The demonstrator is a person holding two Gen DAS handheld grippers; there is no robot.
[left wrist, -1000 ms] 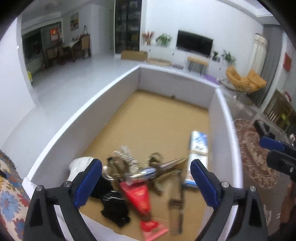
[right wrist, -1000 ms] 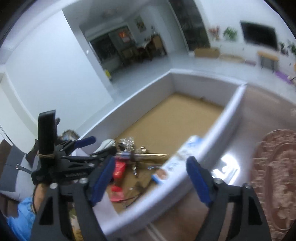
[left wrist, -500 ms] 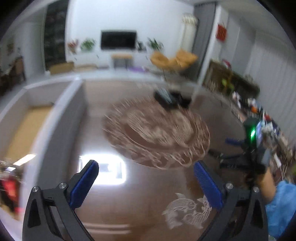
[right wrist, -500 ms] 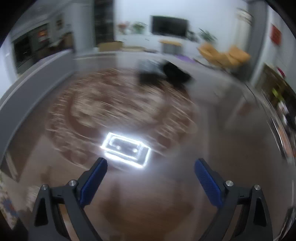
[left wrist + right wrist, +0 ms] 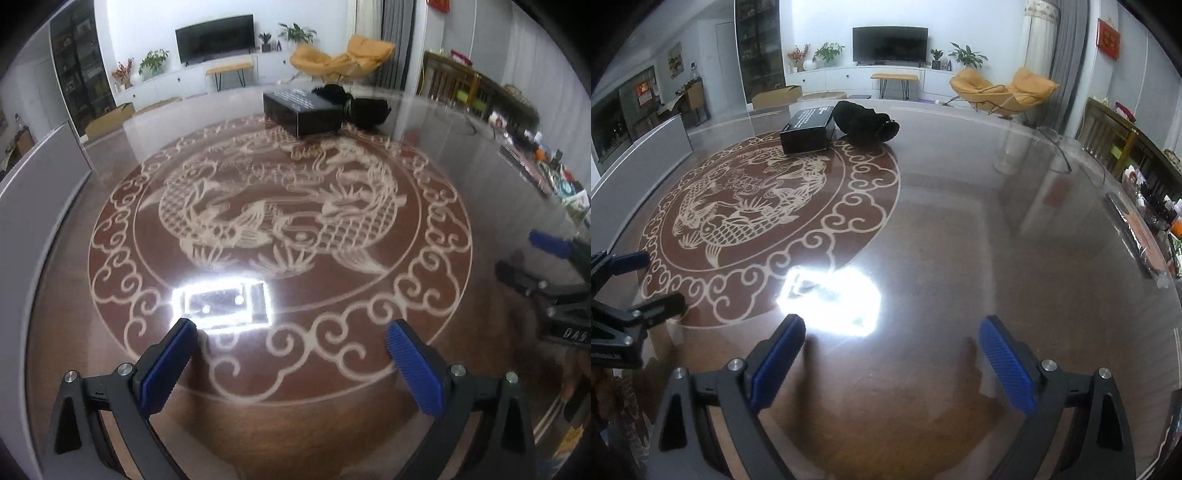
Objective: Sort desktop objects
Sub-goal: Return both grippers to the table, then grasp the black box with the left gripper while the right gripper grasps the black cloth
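My left gripper (image 5: 291, 354) is open and empty, low over a glossy brown table with a round dragon-and-fish pattern (image 5: 280, 221). My right gripper (image 5: 890, 350) is open and empty over the bare brown part of the table. A black box (image 5: 301, 109) and a black bag (image 5: 365, 107) lie at the table's far side; they also show in the right wrist view, box (image 5: 809, 127) and bag (image 5: 864, 122). Each gripper shows at the edge of the other's view: the right gripper (image 5: 550, 266), the left gripper (image 5: 624, 280). The white sorting box wall (image 5: 33, 192) stands at the left.
A bright lamp reflection (image 5: 221, 299) glares on the table in front of the left gripper. The table's right edge (image 5: 1137, 236) borders a cluttered sideboard. Yellow chairs (image 5: 1001, 92) and a TV (image 5: 890, 44) stand far behind.
Both grippers have swung right, away from the white box full of objects, and now face the patterned table. Both stay open and empty.
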